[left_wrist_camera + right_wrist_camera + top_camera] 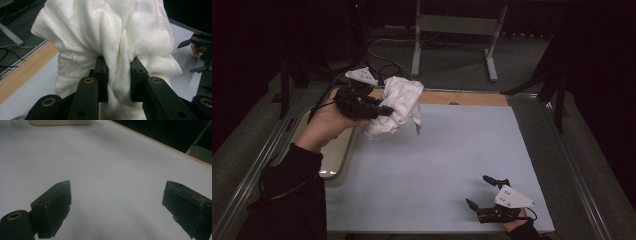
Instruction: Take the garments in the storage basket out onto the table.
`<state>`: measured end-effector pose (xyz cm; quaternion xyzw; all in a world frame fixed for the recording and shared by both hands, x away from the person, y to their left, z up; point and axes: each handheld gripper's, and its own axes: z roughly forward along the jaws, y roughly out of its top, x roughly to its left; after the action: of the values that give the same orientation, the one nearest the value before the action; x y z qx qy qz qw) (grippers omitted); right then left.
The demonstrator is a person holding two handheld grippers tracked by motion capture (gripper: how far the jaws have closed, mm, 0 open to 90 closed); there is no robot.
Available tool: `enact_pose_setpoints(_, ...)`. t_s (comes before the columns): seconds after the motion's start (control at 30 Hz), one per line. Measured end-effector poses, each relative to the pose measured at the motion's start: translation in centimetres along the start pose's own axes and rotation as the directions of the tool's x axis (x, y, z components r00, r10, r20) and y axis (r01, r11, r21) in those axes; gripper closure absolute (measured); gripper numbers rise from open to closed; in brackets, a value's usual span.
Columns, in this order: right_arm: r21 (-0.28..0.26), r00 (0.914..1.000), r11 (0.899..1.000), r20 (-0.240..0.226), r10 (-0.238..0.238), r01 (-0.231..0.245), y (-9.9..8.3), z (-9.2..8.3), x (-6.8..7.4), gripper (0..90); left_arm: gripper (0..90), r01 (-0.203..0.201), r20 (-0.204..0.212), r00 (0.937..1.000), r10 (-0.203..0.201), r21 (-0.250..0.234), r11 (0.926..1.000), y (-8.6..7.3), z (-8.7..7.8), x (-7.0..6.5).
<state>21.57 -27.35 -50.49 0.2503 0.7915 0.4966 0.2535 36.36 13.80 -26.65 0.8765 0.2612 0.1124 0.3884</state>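
White cloth (398, 106) pinched in left tongs (384, 111), lifted

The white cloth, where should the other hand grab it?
Probably the loose bottom edge of the white cloth, which hangs free below the left gripper. Come from the right with the open right gripper; the bunched middle is already pinched between the left fingers.
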Motion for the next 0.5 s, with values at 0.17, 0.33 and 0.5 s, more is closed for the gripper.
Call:
enact_pose_setpoints(0.17,0.004,1.0000,1.000,0.003,-0.003,0.003,0.0,0.0,0.0,8.7,74.1,-0.019,0.020,0.9996,0.019,0.003,0.9998,0.8,1.2,-0.5)
enact_pose_setpoints(0.33,0.001,1.0000,1.000,-0.001,-0.002,0.002,0.0,0.0,0.0,8.7,74.1,-0.033,0.035,0.9988,0.033,0.009,0.9994,1.5,2.3,-1.0)
enact_pose_setpoints(0.5,-0.004,1.0000,1.000,0.001,0.000,0.000,0.0,0.0,0.0,8.7,74.0,-0.050,0.042,0.9979,0.049,0.017,0.9986,1.9,3.4,-1.3)
